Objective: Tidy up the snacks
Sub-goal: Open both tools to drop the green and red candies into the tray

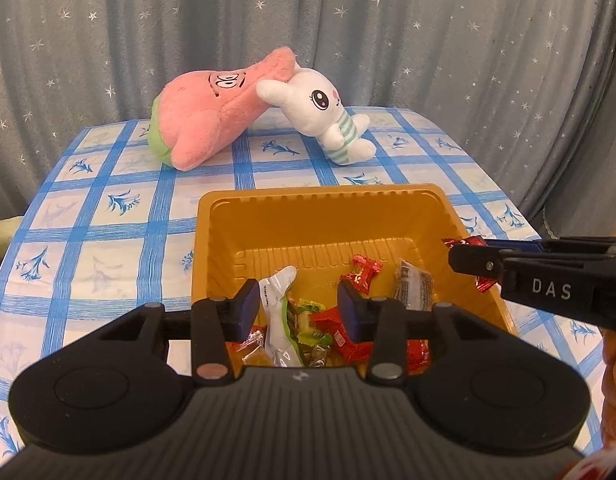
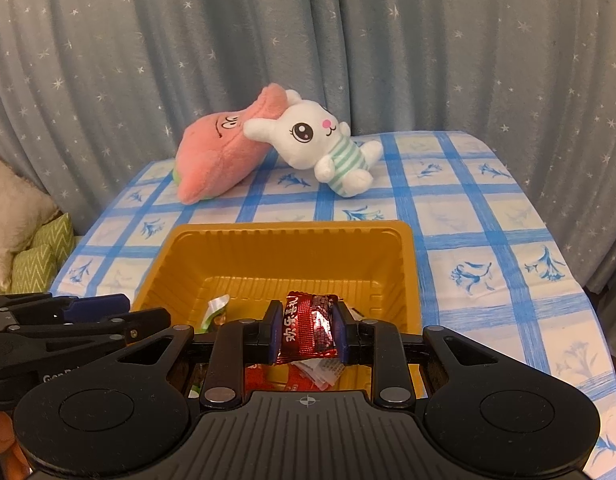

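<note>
Nearest the lens in the left wrist view, the left gripper [image 1: 298, 310] fills the bottom of the frame, its blue-padded jaws standing apart with nothing pressed between them. Through the gap show loose snacks lying in the near end of the yellow tray [image 1: 224, 236]: a white-and-green packet [image 1: 278, 312] just right of the left pad, a green-wrapped sweet [image 1: 309, 320] and several red wrappers beside it. Farther in, toward the centre of the tray, lie a red twisted candy [image 1: 361, 274] and a brownish clear packet [image 1: 413, 286].

At the right edge of that frame the right gripper [image 1: 473, 264] reaches in over the tray's right rim, with red foil showing above and below its tip. In the right wrist view the same gripper [image 2: 306, 330] is clamped together on a red foil snack packet [image 2: 309, 328], held upright between both blue pads over the tray's near end [image 2: 268, 248]. More red and white wrappers lie under it. The left gripper's fingers [image 2: 96, 312] enter from the left edge of this frame.

Beyond the tray, in the upper middle of both views, a pink star plush [image 1: 208, 120] lies tipped over on the blue-checked tablecloth [image 1: 108, 200], and a white bunny plush [image 1: 327, 116] in a green-striped shirt leans against it. A grey curtain with small stars [image 1: 308, 20] hangs behind the table. Cushions [image 2: 24, 236] sit at the left edge of the right wrist view.
</note>
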Available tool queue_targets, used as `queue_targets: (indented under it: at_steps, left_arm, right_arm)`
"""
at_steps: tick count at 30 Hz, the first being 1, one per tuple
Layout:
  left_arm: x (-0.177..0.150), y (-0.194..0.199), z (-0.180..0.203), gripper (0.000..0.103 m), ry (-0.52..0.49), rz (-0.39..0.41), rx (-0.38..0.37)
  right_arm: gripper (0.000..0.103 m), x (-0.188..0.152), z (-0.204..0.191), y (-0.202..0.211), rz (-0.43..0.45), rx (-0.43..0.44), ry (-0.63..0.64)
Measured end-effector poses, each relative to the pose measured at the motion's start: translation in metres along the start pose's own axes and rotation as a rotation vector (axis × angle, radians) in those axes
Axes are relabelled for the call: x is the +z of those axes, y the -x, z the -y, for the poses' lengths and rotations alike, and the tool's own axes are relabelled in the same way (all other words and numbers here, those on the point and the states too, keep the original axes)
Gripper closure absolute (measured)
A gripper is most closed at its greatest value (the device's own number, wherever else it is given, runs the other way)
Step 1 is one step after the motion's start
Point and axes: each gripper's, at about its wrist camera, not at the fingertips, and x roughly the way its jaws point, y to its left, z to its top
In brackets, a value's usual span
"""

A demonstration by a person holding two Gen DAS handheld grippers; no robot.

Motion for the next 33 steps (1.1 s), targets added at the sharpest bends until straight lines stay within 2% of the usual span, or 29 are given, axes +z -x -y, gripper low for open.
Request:
queue_targets:
  at_steps: [13,16,17,19,21,28,33]
  left_arm:
    - [-0.001,-0.001,0.0,0.064,-0.004,-0.001,0.005]
    - [-0.001,-0.001,-0.001,0.062,-0.005,-0.002,0.01]
    - [-0.002,-0.001,-0.002,0.057,-0.005,-0.003,0.015]
    - [-0.003,-0.001,-0.004,0.054,-0.001,-0.004,0.022]
    - [-0.005,-0.001,-0.006,0.051,-0.001,-0.006,0.03]
    - [-0.008,0.0,-0.008,0.041,0.002,-0.008,0.044]
    - [-0.01,0.004,-0.007,0.022,-0.004,0.001,0.058]
  right_arm:
    - [0.076,0.004,-0.002,-0.001,-0.001,0.021,-0.018]
    - [0.076,0.006,-0.001,0.0,0.022,0.062,-0.033]
    - [0.074,0.006,0.0,0.0,0.031,0.072,-0.04]
    - [0.041,0.006,0.003,0.002,0.047,0.075,-0.069]
    - [0.039,0.007,0.007,0.004,0.065,0.083,-0.099]
    - [0.039,0.006,0.016,0.005,0.05,0.046,-0.113]
    - [0.039,0.002,0.019,0.008,0.043,0.031,-0.113]
